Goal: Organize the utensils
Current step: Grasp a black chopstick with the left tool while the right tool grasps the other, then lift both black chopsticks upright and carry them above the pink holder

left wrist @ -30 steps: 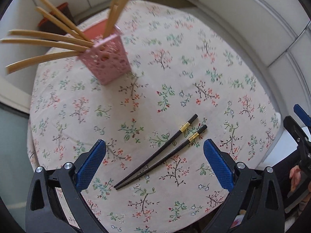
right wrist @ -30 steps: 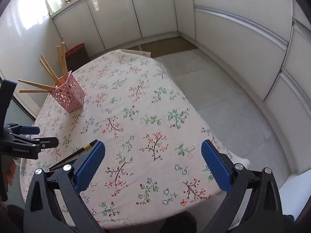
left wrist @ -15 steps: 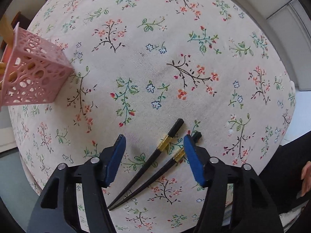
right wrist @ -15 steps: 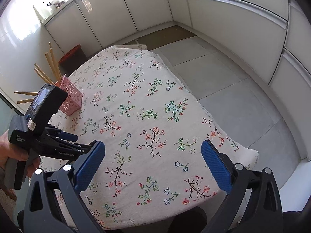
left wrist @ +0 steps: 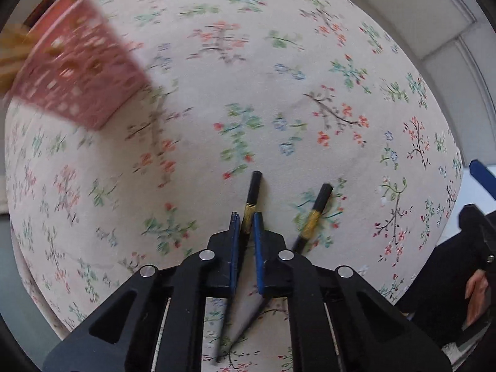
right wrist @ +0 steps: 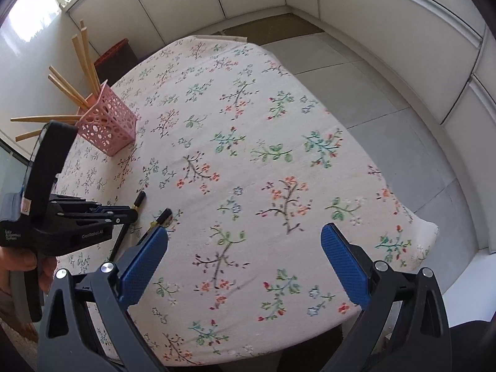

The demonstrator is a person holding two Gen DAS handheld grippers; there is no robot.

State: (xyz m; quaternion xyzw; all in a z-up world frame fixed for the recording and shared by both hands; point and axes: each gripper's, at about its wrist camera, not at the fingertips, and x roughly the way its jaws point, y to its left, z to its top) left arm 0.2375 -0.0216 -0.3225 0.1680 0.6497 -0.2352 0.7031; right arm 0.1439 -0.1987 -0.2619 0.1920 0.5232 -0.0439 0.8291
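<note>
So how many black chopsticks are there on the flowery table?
2. One black chopstick sits between the left gripper jaws. The other chopstick lies just to its right on the tablecloth. None seem hidden.

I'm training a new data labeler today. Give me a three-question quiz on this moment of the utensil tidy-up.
1. True or false: the right tongs grip a chopstick.
2. How many black chopsticks are on the tablecloth?
3. The left tongs are closed on: A) the left black chopstick, B) the right black chopstick, C) the pink holder.

Key: 1 false, they are open and empty; 2 two; 3 A.
</note>
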